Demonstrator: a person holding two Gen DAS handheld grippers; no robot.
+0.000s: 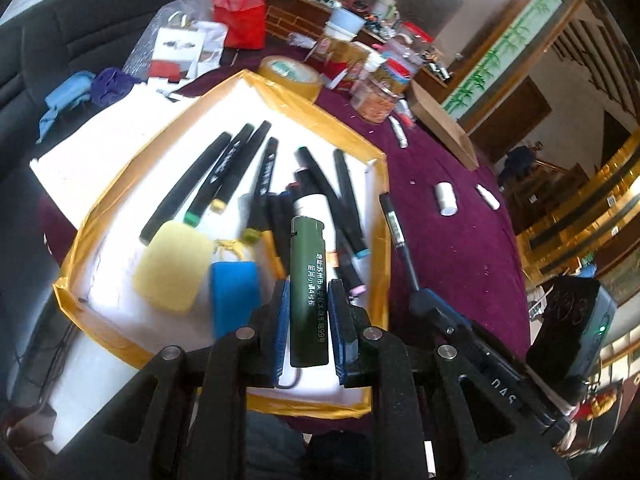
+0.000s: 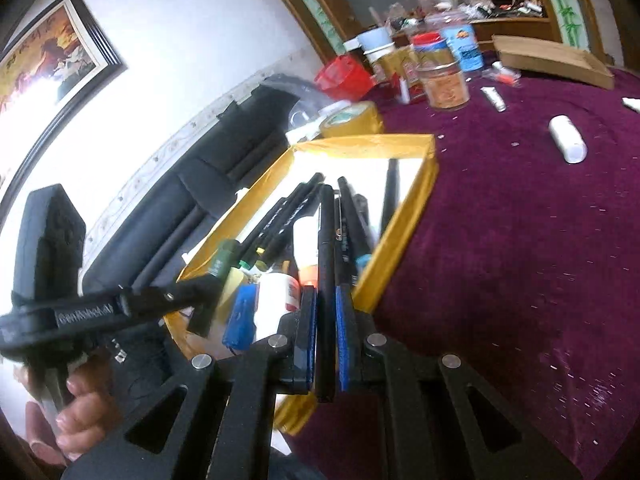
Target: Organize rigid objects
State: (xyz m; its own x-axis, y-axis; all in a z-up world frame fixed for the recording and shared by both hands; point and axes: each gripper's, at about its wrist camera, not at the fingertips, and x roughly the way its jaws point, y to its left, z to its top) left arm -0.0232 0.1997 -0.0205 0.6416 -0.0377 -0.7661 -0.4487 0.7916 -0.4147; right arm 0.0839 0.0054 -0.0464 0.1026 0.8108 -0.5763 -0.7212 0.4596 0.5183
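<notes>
My left gripper (image 1: pixel 307 292) is shut on a dark green lighter (image 1: pixel 309 292) with white print, held above a white tray with a yellow taped rim (image 1: pixel 100 200). In the tray lie several black markers (image 1: pixel 224 172), a yellow sponge (image 1: pixel 172 266), a blue block (image 1: pixel 234 292) and a white bottle (image 1: pixel 310 204). My right gripper (image 2: pixel 326 296) is shut on a black pen (image 2: pixel 326 264), held over the tray's near right corner (image 2: pixel 400 236). That pen and the right gripper also show in the left wrist view (image 1: pixel 396 228). The left gripper with the lighter shows in the right wrist view (image 2: pixel 222 264).
The tray sits on a purple tablecloth (image 1: pixel 448 240). On the cloth are a tape roll (image 1: pixel 292 76), jars (image 1: pixel 376 98), a red bag (image 1: pixel 240 16), a cardboard box (image 1: pixel 444 124), a white cylinder (image 2: pixel 568 138) and small white tubes (image 1: pixel 400 132). A black sofa (image 1: pixel 60 40) stands at left.
</notes>
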